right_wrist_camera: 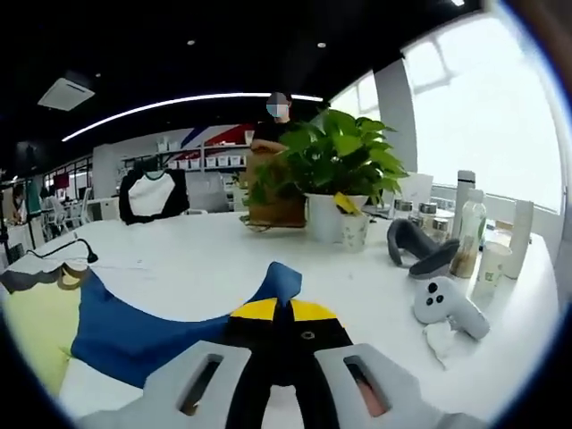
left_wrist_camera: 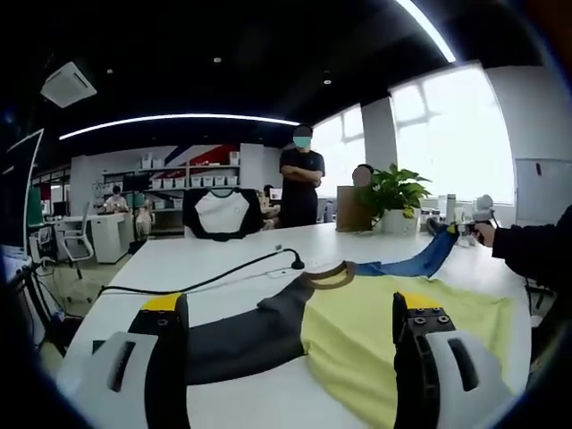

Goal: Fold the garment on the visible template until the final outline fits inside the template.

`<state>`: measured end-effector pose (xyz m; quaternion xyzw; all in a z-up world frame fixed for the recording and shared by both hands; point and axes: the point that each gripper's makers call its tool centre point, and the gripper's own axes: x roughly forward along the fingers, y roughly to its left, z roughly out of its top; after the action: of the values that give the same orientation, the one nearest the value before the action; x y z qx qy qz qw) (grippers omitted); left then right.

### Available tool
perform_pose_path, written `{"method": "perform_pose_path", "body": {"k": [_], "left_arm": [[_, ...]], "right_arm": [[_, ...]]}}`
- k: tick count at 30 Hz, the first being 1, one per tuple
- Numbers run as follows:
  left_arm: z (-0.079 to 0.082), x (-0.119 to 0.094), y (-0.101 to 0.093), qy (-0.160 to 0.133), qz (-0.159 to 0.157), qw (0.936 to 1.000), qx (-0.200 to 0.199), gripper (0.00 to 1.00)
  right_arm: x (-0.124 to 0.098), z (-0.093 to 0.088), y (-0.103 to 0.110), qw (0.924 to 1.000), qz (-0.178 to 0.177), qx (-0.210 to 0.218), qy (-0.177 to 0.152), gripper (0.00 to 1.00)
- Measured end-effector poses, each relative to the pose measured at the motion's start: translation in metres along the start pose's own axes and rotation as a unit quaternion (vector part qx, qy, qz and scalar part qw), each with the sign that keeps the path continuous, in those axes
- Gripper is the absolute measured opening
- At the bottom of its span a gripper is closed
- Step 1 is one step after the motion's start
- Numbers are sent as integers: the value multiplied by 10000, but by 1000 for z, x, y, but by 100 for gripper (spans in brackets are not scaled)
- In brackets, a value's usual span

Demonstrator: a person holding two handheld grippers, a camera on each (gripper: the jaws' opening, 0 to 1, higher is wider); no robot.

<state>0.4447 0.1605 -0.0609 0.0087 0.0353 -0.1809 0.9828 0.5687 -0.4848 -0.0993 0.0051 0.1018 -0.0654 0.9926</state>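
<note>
Indoors, white table (left_wrist_camera: 223,259): right gripper (right_wrist_camera: 284,313) pinches blue sleeve (right_wrist_camera: 152,331), left gripper (left_wrist_camera: 290,326) spread.

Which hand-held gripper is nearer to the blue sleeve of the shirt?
Right. The right hand-held gripper is shut on the tip of the blue sleeve. The left hand-held gripper is open over the yellow body and dark sleeve, apart from the blue one.

Left gripper view: low over white surface (left_wrist_camera: 223,255), facing across garment (left_wrist_camera: 357,331) toward shelving and windows. Right gripper view: close above blue sleeve (right_wrist_camera: 152,331), facing potted plant (right_wrist_camera: 335,165). Shared: surface, sleeve, plant, black cable (left_wrist_camera: 206,279), far shelving.
</note>
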Motion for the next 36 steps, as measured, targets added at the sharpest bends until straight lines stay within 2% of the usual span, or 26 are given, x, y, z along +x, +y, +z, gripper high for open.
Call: {"method": "perform_pose_path", "body": {"k": [3, 10, 13, 23, 27, 30, 36], "left_arm": [[-2, -1, -3, 27, -6, 10000, 1, 100], [3, -2, -7, -100, 31, 9999, -32, 100], [5, -2, -10, -128, 101, 9998, 128, 100], [6, -5, -21, -156, -31, 9999, 5, 100], [3, -9, -24, -128, -37, 9999, -24, 100], [4, -12, -29, -152, -155, 9997, -123, 100], [6, -17, -33, -183, -178, 9996, -135, 100]], "right_arm": [[-5, 12, 11, 9995, 51, 287, -93, 0], [-13, 51, 34, 9979, 204, 465, -398, 0], [-15, 66, 47, 9976, 301, 395, -485, 0], [-29, 122, 103, 9926, 846, 193, -848, 0], [-35, 140, 128, 9893, 1084, 32, -973, 0], [-39, 153, 147, 9853, 1285, -151, -1120, 0], [-44, 169, 183, 9802, 1569, -186, -1195, 0]]}}
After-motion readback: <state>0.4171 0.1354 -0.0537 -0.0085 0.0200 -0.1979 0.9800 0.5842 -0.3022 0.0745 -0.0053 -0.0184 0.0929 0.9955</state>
